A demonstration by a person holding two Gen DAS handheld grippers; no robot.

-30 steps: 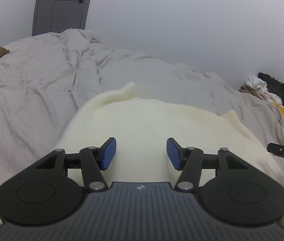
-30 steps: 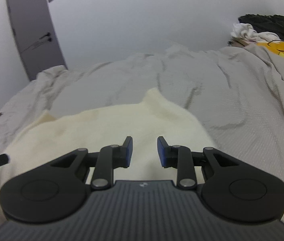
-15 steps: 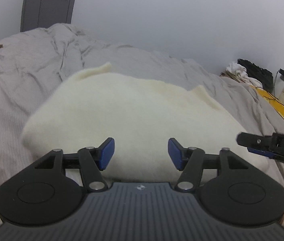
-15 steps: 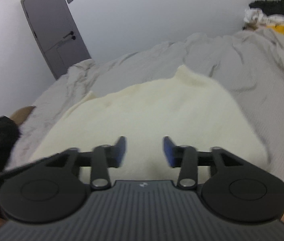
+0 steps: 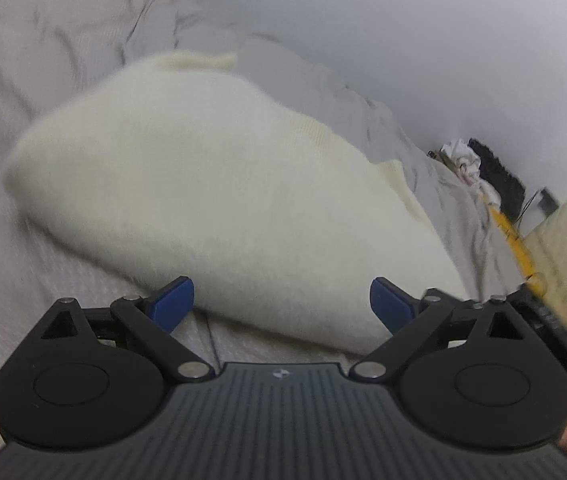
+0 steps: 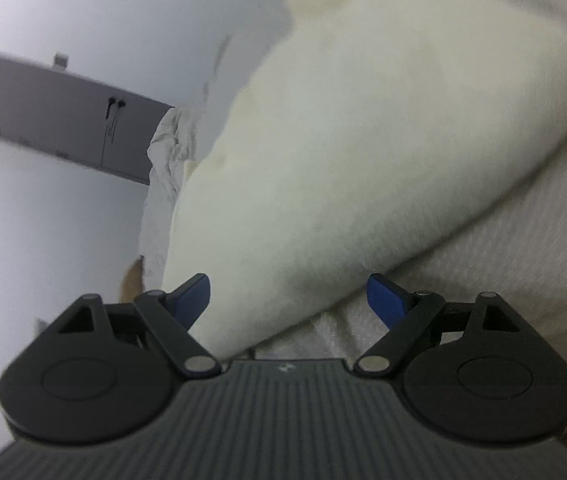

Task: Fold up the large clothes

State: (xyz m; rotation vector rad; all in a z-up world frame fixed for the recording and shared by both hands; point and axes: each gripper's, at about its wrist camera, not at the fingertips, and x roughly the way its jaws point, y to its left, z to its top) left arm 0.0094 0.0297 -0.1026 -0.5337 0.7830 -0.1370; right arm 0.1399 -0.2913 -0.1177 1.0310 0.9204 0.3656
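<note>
Both the left gripper point(image 5: 282, 298) and right gripper point(image 6: 288, 296) have just spread their fingers, releasing the fluffy cream knitted garment point(image 5: 219, 200); it lies folded on the grey bed point(image 5: 43, 280); this fold looks finished.

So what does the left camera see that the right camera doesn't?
Only the left view shows the pile of clothes at the far end of the bed and a yellow thing near it. Only the right view shows the grey door, tilted in the picture. Both show the cream sweater folded on the grey bedspread, the white wall, and their own gripper, left gripper and right gripper; both sets of jaws have just been opening wide, pressing on nothing.
</note>
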